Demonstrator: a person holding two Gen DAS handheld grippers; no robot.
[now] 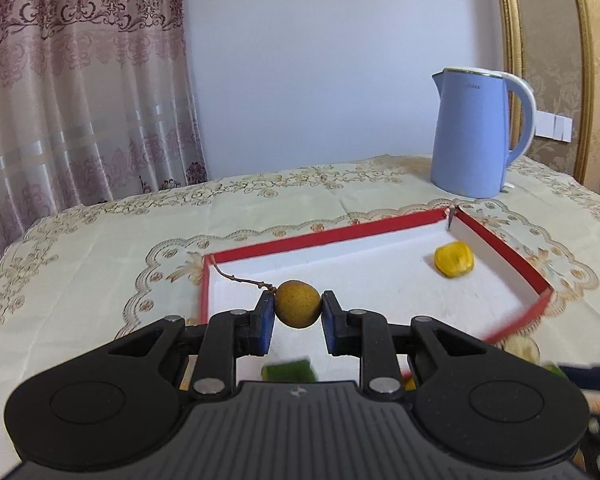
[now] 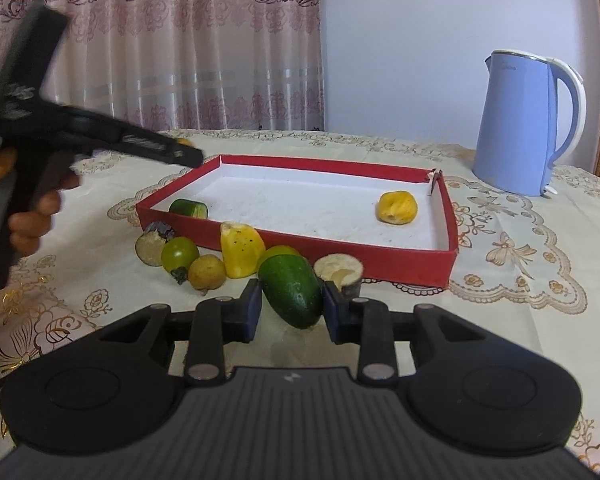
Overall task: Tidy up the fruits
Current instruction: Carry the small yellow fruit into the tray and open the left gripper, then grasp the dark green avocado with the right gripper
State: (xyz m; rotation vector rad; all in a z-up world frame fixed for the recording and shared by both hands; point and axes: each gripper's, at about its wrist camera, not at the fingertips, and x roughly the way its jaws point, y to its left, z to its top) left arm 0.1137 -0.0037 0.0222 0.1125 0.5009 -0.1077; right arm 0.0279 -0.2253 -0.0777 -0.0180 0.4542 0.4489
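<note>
The left gripper clamps a small round brownish-yellow fruit by its sides, twig stem trailing left, raised over the near left end of the red tray, seemingly to set it inside. A yellow fruit piece already lies at the tray's far right. The right gripper grips a green fruit piece low on the tablecloth, just before the tray's near wall, beside the unsorted fruits.
</note>
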